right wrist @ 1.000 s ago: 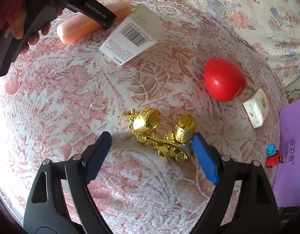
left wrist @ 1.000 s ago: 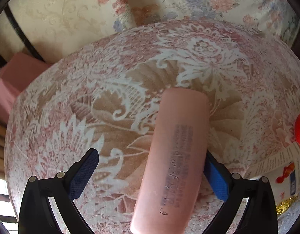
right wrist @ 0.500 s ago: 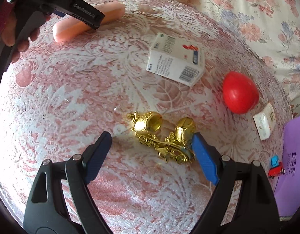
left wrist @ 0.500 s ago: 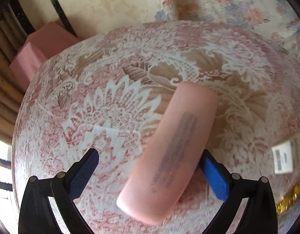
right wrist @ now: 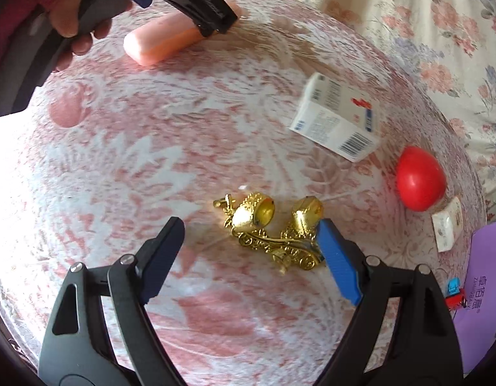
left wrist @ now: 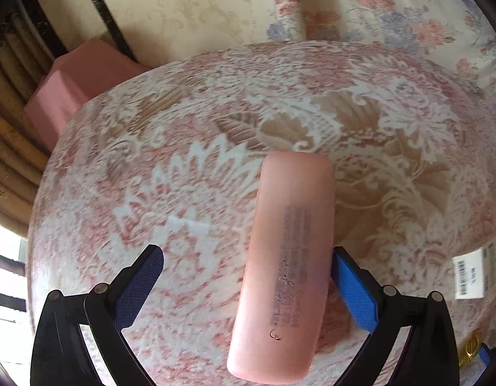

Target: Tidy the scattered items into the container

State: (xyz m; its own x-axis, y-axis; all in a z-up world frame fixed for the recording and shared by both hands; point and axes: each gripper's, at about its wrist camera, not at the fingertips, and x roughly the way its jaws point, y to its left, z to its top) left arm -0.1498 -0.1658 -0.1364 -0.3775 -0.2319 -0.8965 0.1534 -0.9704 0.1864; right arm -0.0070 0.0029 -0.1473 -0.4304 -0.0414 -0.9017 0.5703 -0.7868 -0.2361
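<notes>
Both grippers poised for pick-up: left gripper (left wrist: 246, 276), jaws apart, straddles the pink case (left wrist: 286, 267), while right gripper (right wrist: 251, 254) spreads wide beside the gold ornament (right wrist: 273, 228) at its 3 o'clock finger; container unseen.

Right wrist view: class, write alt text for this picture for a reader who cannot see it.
The open right gripper hovers over a gold ornament on a round table with a pink lace-patterned cloth. Behind lie a white carton, a red ball and a small white box. At upper left, the left gripper reaches a pink case.
</notes>
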